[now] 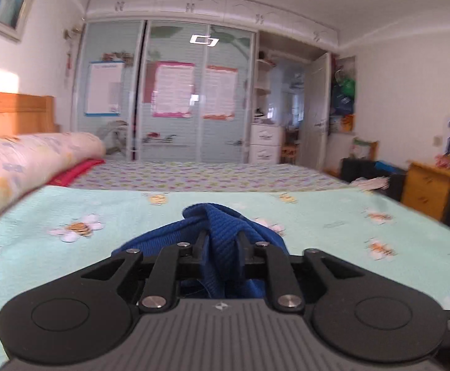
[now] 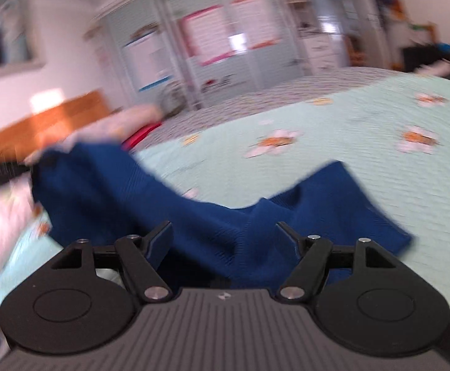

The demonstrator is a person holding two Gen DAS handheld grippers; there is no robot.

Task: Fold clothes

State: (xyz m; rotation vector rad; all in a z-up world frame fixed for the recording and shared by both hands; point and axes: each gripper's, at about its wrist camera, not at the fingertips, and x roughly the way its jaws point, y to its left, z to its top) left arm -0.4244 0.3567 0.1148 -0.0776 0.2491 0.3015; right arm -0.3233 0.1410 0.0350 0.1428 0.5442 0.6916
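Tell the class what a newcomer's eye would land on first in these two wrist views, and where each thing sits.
First comes the blue knitted garment, spread across the mint bedspread with its bee and flower print. The left gripper has a bunched fold of it pinched between its fingers, while the right gripper stands open with the cloth between its fingers. Behind, pink-framed posters hang on the sliding wardrobe doors past the bed.

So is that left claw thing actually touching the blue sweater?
Touching. The left wrist view shows the left gripper with both fingers pressed against a bunched fold of the blue sweater.
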